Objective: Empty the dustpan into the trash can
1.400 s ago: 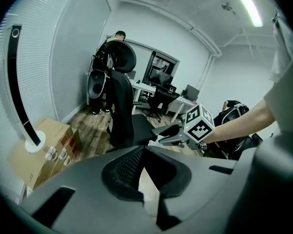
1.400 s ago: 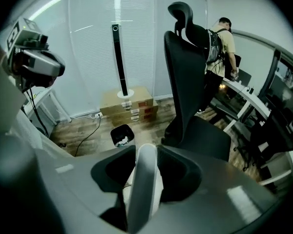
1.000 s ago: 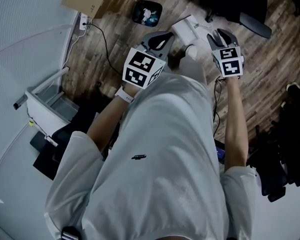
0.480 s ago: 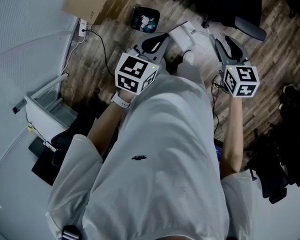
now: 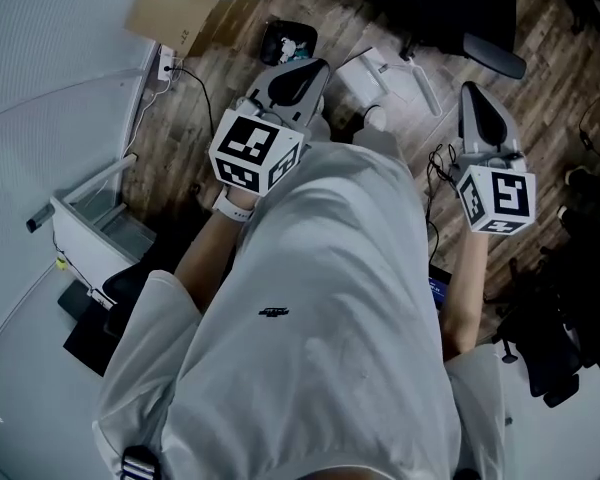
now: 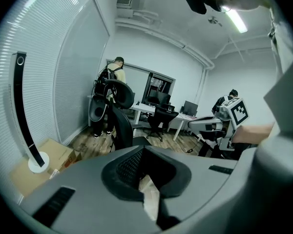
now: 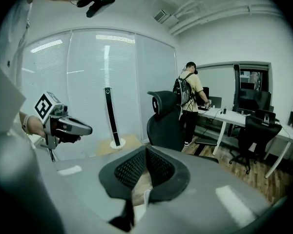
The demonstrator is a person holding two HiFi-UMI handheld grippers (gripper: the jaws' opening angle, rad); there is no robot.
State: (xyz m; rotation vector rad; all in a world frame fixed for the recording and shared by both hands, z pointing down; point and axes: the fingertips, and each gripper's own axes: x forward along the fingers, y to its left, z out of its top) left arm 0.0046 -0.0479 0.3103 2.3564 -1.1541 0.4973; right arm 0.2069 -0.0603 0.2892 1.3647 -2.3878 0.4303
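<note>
Left gripper (image 5: 302,78) is seen with jaws together and empty; the right gripper (image 5: 472,103) jaws have just been closed, with nothing between them. The white dustpan (image 5: 368,72) is noted on the floor between the two grippers (touched by neither), near the trash can (image 5: 288,40).

Cardboard box (image 5: 170,13) stands near the trash can (image 5: 288,40).

No word, number or brand can be read. The white cube (image 5: 255,150) behind the left gripper (image 5: 300,78) and its twin (image 5: 498,200) behind the right gripper (image 5: 477,108) bear only black square code patterns. The small dark mark (image 5: 272,312) on the white shirt (image 5: 320,398) is too small to read.
</note>
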